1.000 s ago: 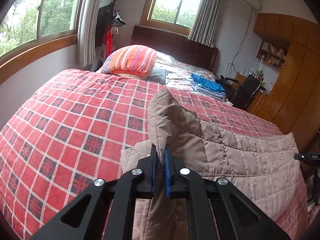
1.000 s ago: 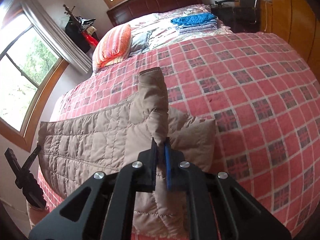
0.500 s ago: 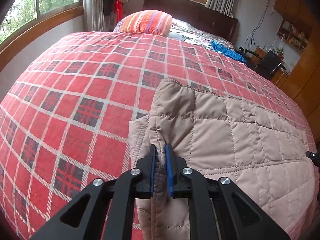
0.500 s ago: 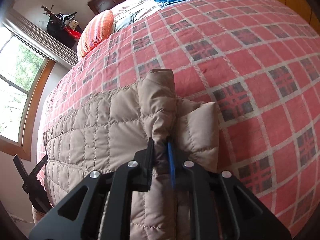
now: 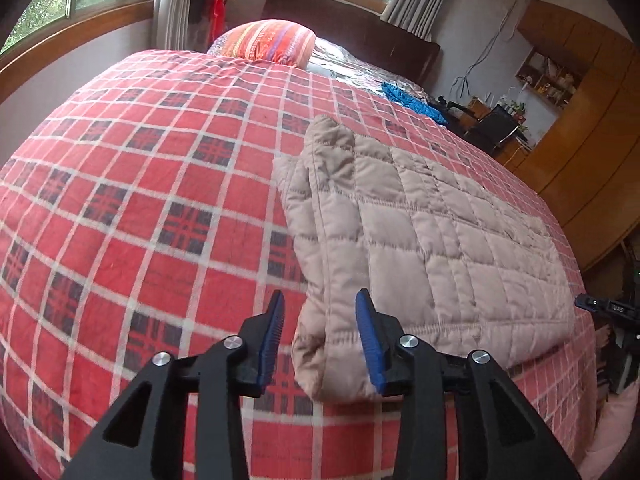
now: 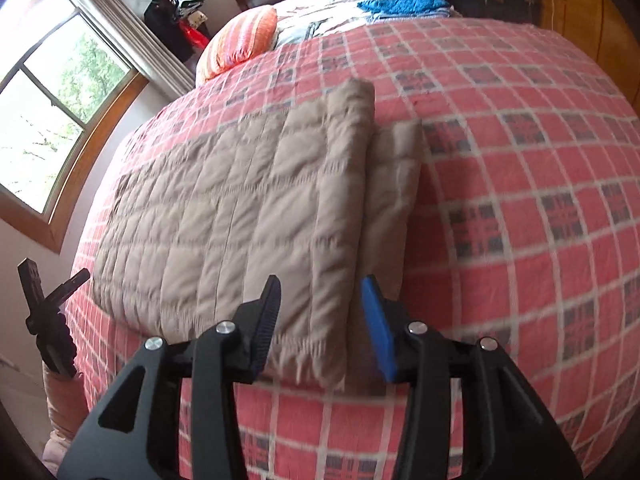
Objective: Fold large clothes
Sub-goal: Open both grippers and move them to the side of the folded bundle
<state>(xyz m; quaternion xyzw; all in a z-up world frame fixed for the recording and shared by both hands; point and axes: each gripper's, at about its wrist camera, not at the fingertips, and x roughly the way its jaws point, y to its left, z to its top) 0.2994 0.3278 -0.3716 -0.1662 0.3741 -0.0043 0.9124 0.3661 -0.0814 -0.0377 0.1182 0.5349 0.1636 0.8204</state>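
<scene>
On plaid bedspread: tan quilted jacket, folded flat, layered edges.

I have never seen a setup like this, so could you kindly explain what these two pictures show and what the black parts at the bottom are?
There is no robot here: a person holds a handheld two-finger claw in each hand, and a wide-angle camera on each looks forward along its fingers. One picture comes from the left claw, the other from the right claw. Both look over a bed covered by a red plaid blanket. On it lies a beige quilted jacket, folded flat into a rough rectangle. Each claw is open at one end of the jacket and holds nothing. Farther back are a striped pillow and some folded blue cloth. The right view is slightly blurred.
</scene>
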